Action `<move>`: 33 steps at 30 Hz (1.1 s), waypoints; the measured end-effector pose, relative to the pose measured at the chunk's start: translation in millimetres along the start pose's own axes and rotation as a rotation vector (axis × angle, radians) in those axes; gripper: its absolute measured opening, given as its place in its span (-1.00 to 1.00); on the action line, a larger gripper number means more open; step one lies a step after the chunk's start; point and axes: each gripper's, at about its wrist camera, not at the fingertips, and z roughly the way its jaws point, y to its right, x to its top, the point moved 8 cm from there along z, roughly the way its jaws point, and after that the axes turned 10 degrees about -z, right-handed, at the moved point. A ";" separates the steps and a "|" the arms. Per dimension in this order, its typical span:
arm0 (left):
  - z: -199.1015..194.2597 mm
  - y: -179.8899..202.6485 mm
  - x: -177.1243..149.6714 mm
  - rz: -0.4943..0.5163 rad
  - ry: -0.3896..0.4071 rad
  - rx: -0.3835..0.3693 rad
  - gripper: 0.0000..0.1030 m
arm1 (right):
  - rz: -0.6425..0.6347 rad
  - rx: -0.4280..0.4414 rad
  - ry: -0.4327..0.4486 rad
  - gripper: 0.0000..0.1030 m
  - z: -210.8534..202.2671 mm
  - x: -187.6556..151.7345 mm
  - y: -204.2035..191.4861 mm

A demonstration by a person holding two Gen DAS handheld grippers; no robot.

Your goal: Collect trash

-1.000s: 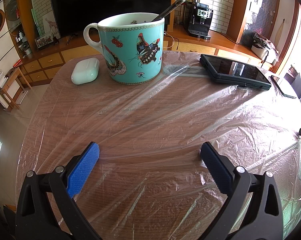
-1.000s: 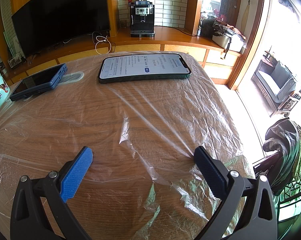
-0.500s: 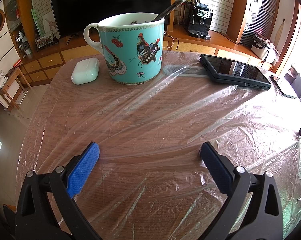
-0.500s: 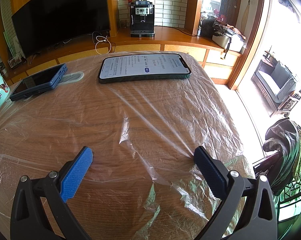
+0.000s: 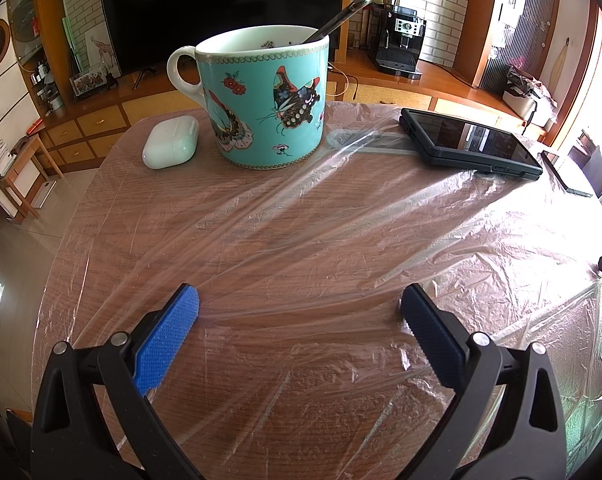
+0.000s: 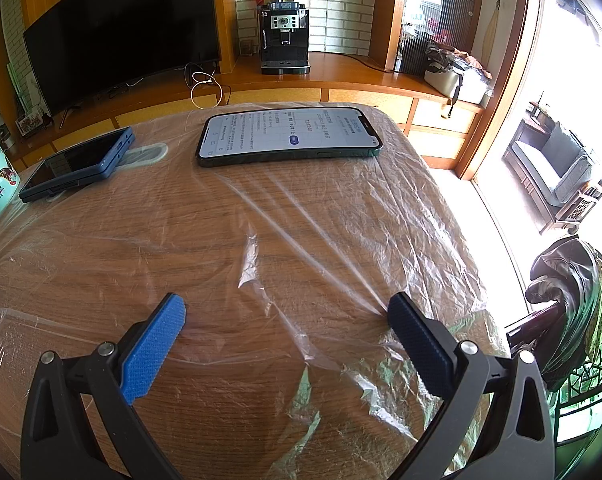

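Left wrist view shows the left tongs (image 5: 299, 304) spread wide, holding nothing, both blue pads (image 5: 165, 338) low over a crinkled sheet of clear plastic film (image 5: 301, 240) that covers the wooden tabletop (image 5: 77, 216); whether the tips touch the film cannot be told. Beyond them on the film stand a turquoise butterfly mug (image 5: 261, 100) with a spoon (image 5: 337, 18) in it, a white earbud case (image 5: 171, 142) just beside the mug, and a dark phone (image 5: 469, 144) further right. Right wrist view shows the right tongs (image 6: 287, 312) likewise wide apart and empty, over the same film (image 6: 321, 240), which bunches and wrinkles near the tabletop's near right edge. Ahead lie a lit smartphone (image 6: 289, 136) face up and a blue-cased phone (image 6: 77, 164) to its left, both resting on the film.
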 end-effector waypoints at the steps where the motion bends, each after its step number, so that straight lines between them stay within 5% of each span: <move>1: 0.0 0.0 0.0 0.000 0.000 0.000 0.97 | 0.000 0.000 0.000 0.93 0.0 0.0 0.1; 33: 0.4 3.9 0.7 0.002 -0.001 -0.003 0.97 | 0.000 0.000 0.000 0.93 0.0 0.1 0.0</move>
